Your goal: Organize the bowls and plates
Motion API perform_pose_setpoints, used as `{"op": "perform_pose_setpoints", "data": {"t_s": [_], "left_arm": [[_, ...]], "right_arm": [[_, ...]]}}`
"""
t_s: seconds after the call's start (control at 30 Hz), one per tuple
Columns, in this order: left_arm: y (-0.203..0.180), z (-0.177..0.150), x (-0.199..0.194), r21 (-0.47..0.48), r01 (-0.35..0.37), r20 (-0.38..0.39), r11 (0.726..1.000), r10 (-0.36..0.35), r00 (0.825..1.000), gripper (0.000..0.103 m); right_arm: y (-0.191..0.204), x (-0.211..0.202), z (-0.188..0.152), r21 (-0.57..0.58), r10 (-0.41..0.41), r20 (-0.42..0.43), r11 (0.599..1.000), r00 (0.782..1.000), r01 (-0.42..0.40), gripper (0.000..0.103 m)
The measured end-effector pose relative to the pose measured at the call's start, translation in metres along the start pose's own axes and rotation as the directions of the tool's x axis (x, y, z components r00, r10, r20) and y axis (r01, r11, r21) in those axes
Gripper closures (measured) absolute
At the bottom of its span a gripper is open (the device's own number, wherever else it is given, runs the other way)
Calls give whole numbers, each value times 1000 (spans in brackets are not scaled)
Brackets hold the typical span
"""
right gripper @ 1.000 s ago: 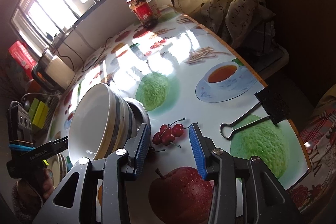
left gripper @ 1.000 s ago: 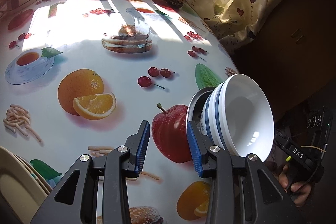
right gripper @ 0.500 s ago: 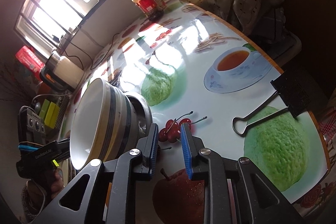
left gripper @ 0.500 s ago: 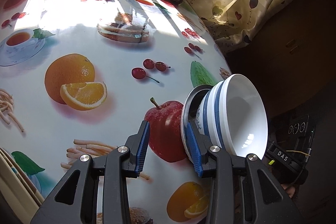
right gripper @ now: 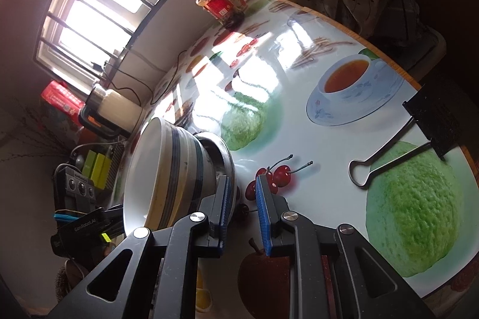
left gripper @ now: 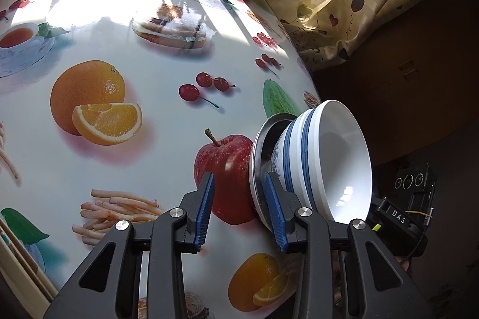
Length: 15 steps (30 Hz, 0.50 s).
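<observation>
Left tongs apart, plate rim between them; bowls just right. Right tongs have just been closing, slightly apart; plate rim beside their left finger.

The left gripper points down at a slant, its blue-padded jaws standing apart with nothing pressed between them. The right gripper slants down likewise; its jaws have just been closing and now stand narrowly apart, with nothing between the pads.
</observation>
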<state>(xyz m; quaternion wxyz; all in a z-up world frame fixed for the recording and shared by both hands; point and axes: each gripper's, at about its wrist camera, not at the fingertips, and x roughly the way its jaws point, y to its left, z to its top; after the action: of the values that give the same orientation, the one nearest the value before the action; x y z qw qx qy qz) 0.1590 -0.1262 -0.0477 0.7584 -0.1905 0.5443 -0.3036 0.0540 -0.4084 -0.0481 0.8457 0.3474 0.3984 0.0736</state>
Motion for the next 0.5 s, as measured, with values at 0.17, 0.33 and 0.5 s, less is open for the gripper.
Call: {"op": "perform_pose_setpoints", "data": {"t_s": [0.17,0.33,0.5], "left_arm": [[-4,0,3,14,-9,-13,1000,9,1000,67],[-4,1,5,15,-15,-18,1000,15,1000,67],[-4,1,5,18,-19,-15,1000,19,1000,67]], "right_arm": [[3,4,1,-18,16,-14,1000,1000,-16,84],[-4,6,3,29,54,-12,998,998,-53,84],[-2,7,4,21,59,-16,998,998,-58,89]]}}
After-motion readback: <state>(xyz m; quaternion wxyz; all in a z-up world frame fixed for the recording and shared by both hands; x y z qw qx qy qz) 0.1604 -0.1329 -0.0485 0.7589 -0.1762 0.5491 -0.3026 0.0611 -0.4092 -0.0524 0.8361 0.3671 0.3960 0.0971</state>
